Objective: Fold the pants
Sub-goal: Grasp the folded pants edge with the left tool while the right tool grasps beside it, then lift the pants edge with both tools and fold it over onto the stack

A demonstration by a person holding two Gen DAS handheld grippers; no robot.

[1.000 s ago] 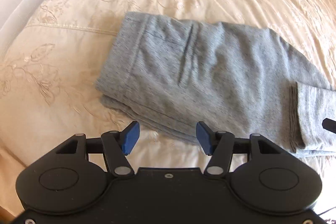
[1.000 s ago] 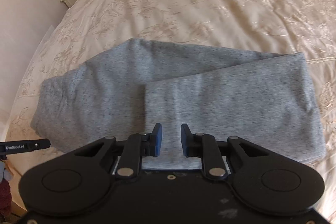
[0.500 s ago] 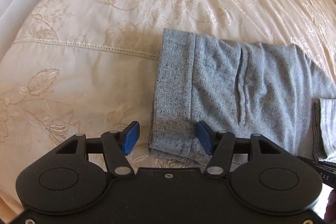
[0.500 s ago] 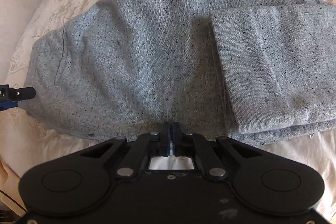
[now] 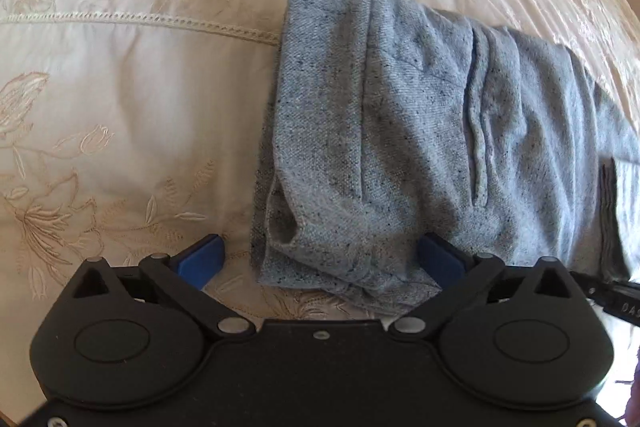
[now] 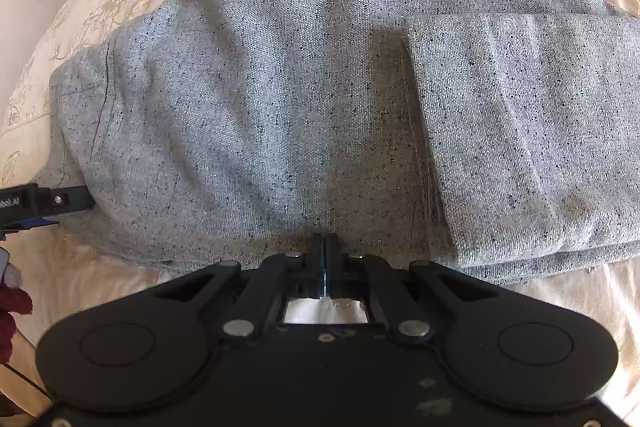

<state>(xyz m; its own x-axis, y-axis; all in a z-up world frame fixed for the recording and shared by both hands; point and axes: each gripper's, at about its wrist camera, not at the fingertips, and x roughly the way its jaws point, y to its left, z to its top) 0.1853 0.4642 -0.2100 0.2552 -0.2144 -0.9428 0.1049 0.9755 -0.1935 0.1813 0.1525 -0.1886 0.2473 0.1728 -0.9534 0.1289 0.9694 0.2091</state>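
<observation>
We see the grey pants (image 5: pixel 420 131) lying folded on the bed (image 5: pixel 120 87), on its cream embroidered cover. In the left wrist view they fill the span from 12 to 3 o'clock, with the waistband end toward 11 and its near corner bunched at 6. Our left tongs (image 5: pixel 320 259) are spreading, their blue pads set on either side of that corner: the left pad (image 5: pixel 200 259) sits on bare cover, apart from the cloth, while the right pad (image 5: pixel 440 261) lies against the cloth's edge, and nothing is pinched. In the right wrist view the pants (image 6: pixel 280 99) fill most of the frame, a doubled-over leg panel (image 6: pixel 520 131) lying on top toward 3 o'clock. Our right tongs (image 6: pixel 325 251) are clenched, pads pressed together at the near edge of the cloth at 6 o'clock; we cannot tell whether any fabric is caught between them. At 9 o'clock in that view the other tool's black finger touches the waistband end.
</observation>
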